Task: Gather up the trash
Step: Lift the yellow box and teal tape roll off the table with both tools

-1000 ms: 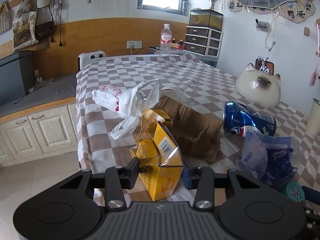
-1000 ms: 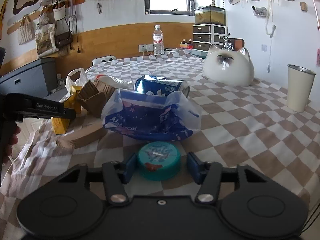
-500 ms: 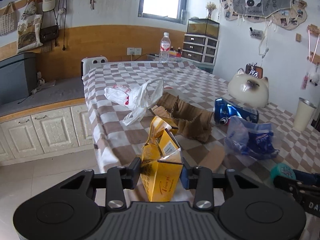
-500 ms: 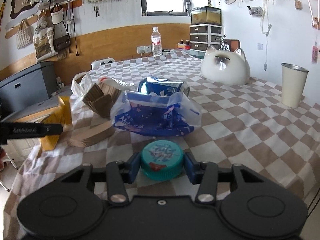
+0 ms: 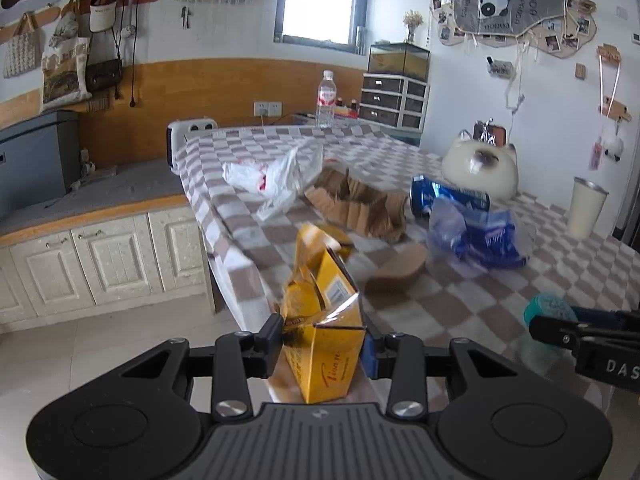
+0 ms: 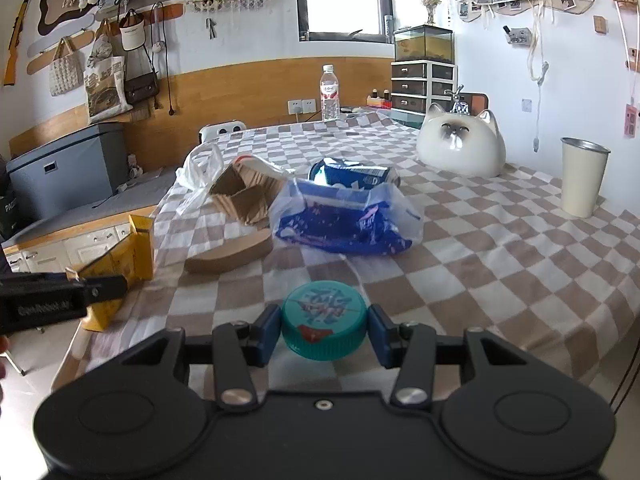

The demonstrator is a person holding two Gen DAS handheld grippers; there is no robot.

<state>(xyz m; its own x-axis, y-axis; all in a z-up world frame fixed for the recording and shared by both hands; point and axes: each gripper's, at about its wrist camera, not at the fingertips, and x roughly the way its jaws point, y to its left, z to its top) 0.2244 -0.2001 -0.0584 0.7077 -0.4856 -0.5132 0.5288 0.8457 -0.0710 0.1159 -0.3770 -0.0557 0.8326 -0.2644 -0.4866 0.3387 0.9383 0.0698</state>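
My left gripper (image 5: 322,338) is shut on an opened yellow carton (image 5: 324,320), held over the table's near left corner; the same carton (image 6: 120,264) shows at the left in the right wrist view. My right gripper (image 6: 323,328) is shut on a round teal lid (image 6: 323,320) just above the checked tablecloth (image 6: 500,264). On the table behind lie a blue plastic wrapper (image 6: 344,216), a crushed blue can (image 6: 356,176), torn cardboard (image 6: 244,196), a flat cardboard piece (image 6: 232,254) and a white plastic bag (image 5: 272,176).
A white cat-shaped ornament (image 6: 460,146) and a cream metal cup (image 6: 582,178) stand at the right. A water bottle (image 6: 329,94) stands at the table's far end. White cabinets (image 5: 100,260) and tiled floor (image 5: 100,352) lie left of the table.
Both grippers have drawn back toward the table's near edge with their loads. The carton has left the trash pile and now hangs near the corner; the lid has lifted slightly.
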